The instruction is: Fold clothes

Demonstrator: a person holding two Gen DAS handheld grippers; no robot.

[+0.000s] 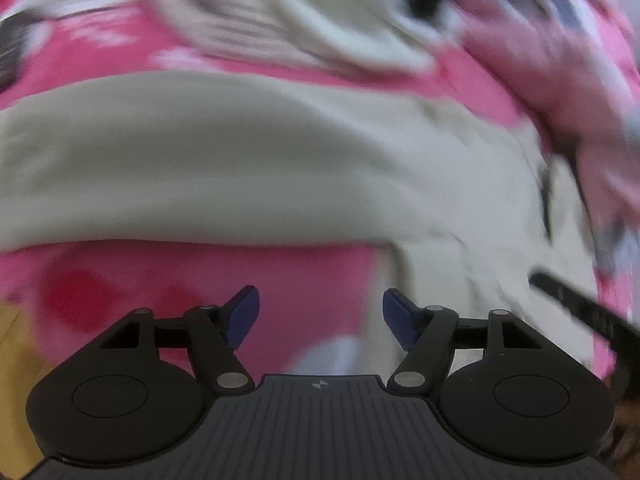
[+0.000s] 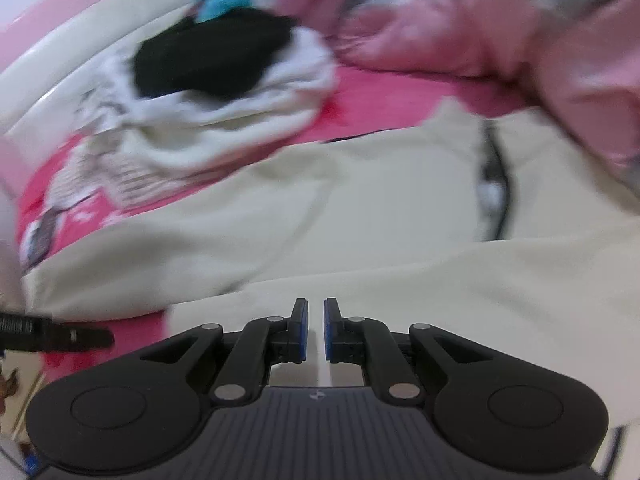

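Left gripper (image 1: 321,316), jaws wide and empty, hangs over the pink bedcover (image 1: 304,280) just short of the cream garment's (image 1: 240,160) near folded edge. Right gripper (image 2: 316,330), jaws nearly closed, lies low over the same cream garment (image 2: 360,208); whether cloth is pinched cannot be told. Beyond lie a heap of unfolded clothes (image 2: 224,92) and a pink quilt (image 2: 500,40). Advisable next: catch the edge squarely and keep the fold line taut.
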